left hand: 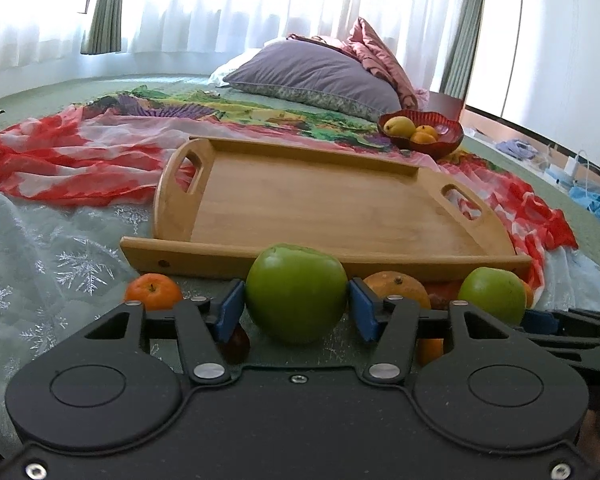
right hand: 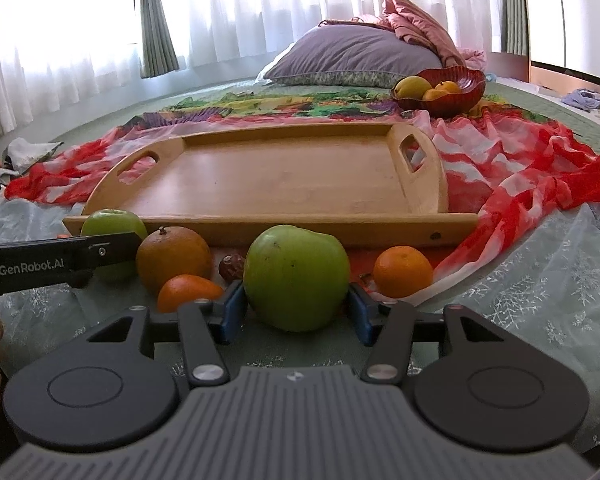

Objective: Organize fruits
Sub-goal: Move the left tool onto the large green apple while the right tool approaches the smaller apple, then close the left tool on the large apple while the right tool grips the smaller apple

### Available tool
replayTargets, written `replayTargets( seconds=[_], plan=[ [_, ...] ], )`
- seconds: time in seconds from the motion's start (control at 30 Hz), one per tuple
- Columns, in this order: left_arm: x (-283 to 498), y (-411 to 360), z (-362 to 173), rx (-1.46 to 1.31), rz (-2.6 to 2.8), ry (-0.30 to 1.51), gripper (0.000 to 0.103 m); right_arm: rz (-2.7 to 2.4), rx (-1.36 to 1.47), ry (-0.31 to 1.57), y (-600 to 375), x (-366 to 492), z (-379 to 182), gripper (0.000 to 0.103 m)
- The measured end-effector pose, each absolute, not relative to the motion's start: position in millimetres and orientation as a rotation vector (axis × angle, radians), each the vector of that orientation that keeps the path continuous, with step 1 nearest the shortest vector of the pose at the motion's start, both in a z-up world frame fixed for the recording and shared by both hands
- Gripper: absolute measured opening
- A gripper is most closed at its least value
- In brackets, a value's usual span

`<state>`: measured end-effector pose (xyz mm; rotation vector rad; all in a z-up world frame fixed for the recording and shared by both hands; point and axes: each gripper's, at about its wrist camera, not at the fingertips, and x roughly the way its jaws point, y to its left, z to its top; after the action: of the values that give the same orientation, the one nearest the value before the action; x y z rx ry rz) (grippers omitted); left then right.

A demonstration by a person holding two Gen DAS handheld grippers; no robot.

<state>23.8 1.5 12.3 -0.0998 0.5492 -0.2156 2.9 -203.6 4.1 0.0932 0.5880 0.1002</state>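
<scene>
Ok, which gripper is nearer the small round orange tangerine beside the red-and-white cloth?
Right. The right gripper flanks a green apple, with the tangerine just outside its right finger; the left gripper flanks the other green apple, well off to the left.

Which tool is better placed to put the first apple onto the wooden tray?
Roughly equal, slightly right. Each tool, left and right, brackets its own green apple before the tray; the right faces it more squarely.

green apples (left hand: 296,296) (right hand: 296,278), orange mandarins (right hand: 403,271), pale wooden tray (left hand: 324,204), dark red bowl (right hand: 456,92) holding yellow and orange fruit, purple pillow (left hand: 312,72), red-and-white scarf (left hand: 68,160), silver snowflake print on the sheer cloth (left hand: 72,268), blue pads on both grippers
</scene>
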Motion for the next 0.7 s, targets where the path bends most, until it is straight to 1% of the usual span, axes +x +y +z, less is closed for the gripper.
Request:
replayTargets(
  seconds=[0.4,0.7],
  plan=[
    [19,3,36,-0.072,-0.183,0.48,0.054,0.077,0.114,0.523,-205,-9,15,0.057],
    [34,1,54,-0.067,-0.174,0.459,0.054,0.07,0.125,0.469,-209,-4,31,0.056]
  ],
)
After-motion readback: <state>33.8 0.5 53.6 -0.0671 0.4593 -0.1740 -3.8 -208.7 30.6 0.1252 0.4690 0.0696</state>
